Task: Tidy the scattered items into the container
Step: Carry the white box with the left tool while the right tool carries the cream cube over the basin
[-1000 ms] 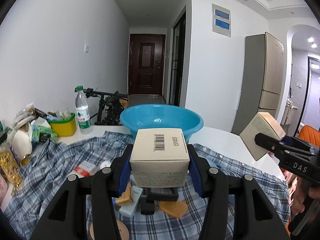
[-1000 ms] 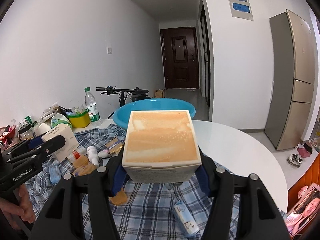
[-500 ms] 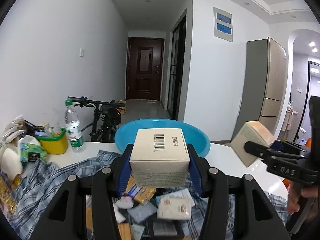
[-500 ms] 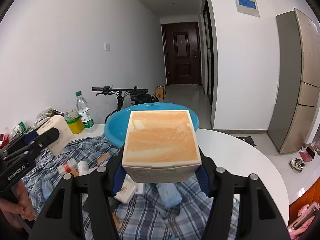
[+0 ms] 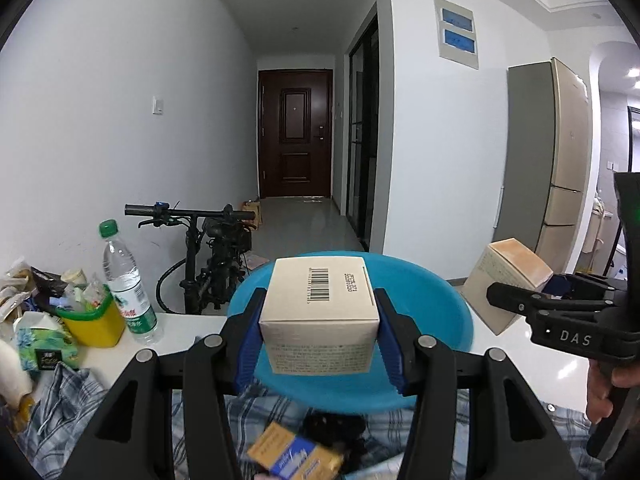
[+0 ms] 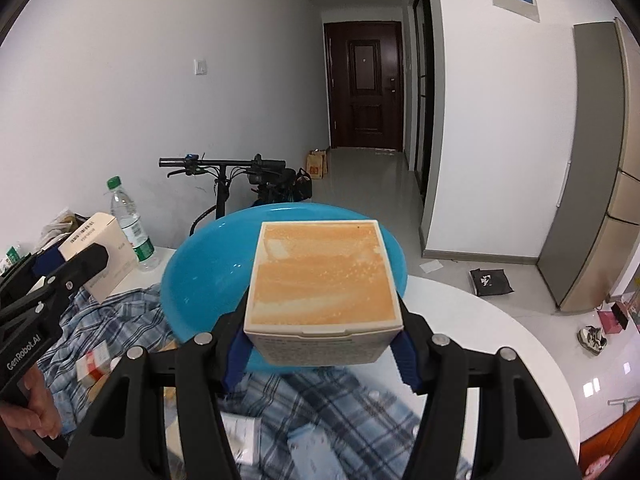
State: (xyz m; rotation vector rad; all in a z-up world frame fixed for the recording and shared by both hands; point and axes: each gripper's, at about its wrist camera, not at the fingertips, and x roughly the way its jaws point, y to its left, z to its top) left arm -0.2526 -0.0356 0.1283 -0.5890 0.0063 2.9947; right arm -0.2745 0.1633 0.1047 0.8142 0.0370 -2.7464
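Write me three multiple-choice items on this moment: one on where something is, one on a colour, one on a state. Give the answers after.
1. Where does the water bottle stand?
A. inside the basin
B. on the table beside the yellow tub
C. on the floor by the door

2. What colour is the basin?
A. blue
B. red
C. white

3. What is the left gripper doing?
A. hanging open with nothing in it
B. resting on the fridge
C. shut on a barcoded box

Answers:
1. B: the bottle stands right next to the tub on the white tabletop.
2. A: its rim and inside are bright blue in both views.
3. C: the blue-padded fingers press both sides of the box.
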